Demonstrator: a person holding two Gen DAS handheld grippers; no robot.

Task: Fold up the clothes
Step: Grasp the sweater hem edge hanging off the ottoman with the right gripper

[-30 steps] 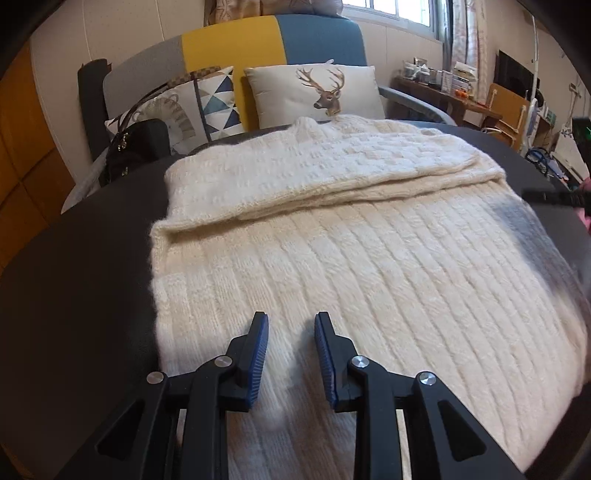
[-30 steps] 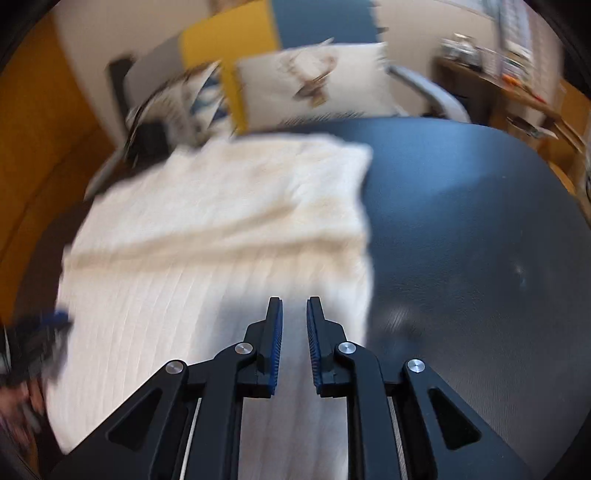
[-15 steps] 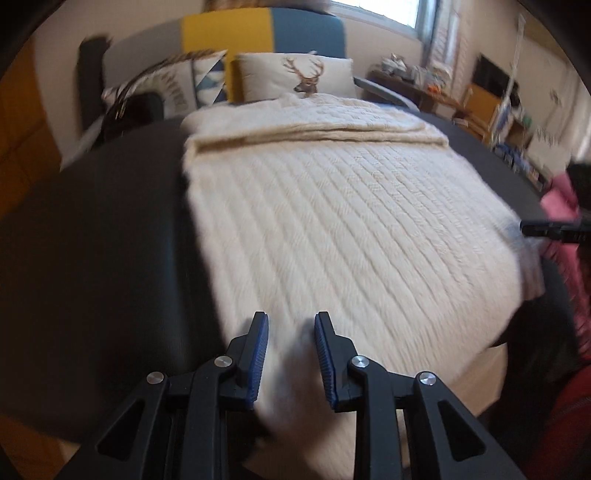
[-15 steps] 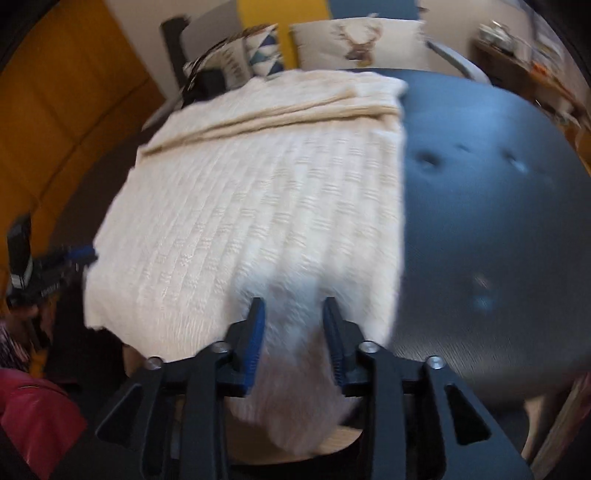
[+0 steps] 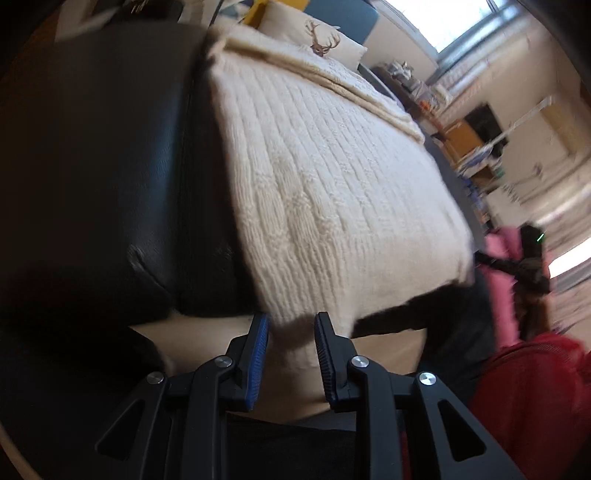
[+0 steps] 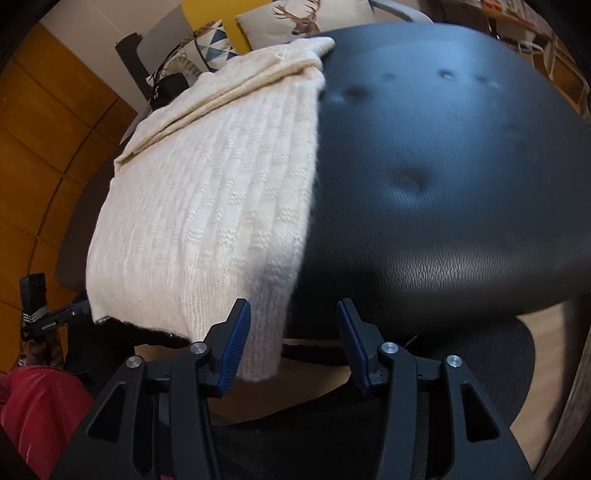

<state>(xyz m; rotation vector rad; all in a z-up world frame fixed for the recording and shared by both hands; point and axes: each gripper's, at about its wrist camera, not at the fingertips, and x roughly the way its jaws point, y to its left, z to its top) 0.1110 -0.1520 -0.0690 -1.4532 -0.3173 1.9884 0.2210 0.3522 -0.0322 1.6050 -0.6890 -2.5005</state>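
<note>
Left wrist view: I am bracketing the sweater's (image 5: 332, 192) near hem corners, left gripper (image 5: 291, 332) parted, unclamped, right gripper (image 6: 293, 325) opening, ready to pinch and fold.

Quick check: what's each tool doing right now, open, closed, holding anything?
Left tool: open, sweater hem between its fingers, not gripped.
Right tool: opening, sweater corner by its left finger, not gripped.

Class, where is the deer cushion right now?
In both wrist views the deer cushion sits at the top, beyond the sweater's far edge.
</note>
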